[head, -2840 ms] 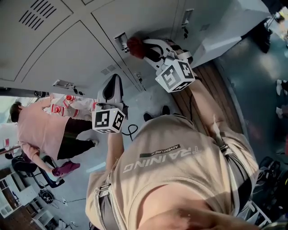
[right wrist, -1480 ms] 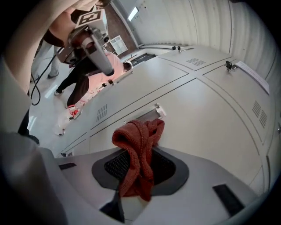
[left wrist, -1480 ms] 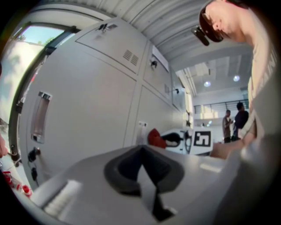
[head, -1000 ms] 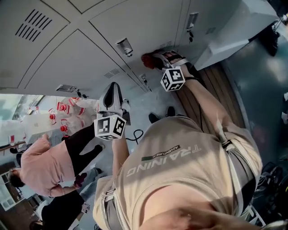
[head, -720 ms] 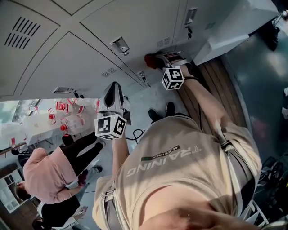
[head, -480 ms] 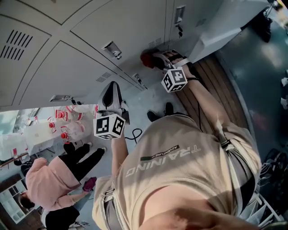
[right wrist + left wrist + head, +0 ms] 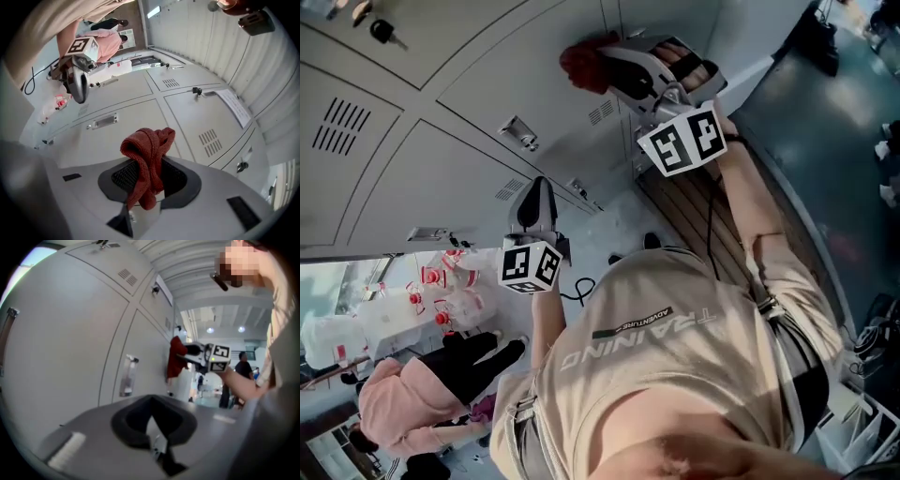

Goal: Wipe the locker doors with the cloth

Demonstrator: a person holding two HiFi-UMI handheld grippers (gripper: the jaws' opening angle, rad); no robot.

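Observation:
A crumpled red cloth (image 7: pixel 579 64) is pinched in my right gripper (image 7: pixel 602 67), raised against the grey locker doors (image 7: pixel 441 178) at the top of the head view. In the right gripper view the cloth (image 7: pixel 147 161) bulges out of the shut jaws, over a locker door (image 7: pixel 136 124). My left gripper (image 7: pixel 536 190) hangs lower, close beside the lockers, with nothing in it. In the left gripper view its jaws (image 7: pixel 151 404) are together and point along the doors (image 7: pixel 61 348); the cloth (image 7: pixel 176 357) shows farther along.
Metal latch handles (image 7: pixel 517 132) and vent slots (image 7: pixel 342 127) stick out of the doors, and a key (image 7: pixel 382 31) hangs in a lock at the top left. A wooden strip (image 7: pixel 694 220) runs below the lockers. A person in pink (image 7: pixel 403 412) stands at the lower left.
My right gripper has carried the red cloth up the locker doors, higher and a little left in the head view. The left gripper has stayed put. The person in pink has shifted.

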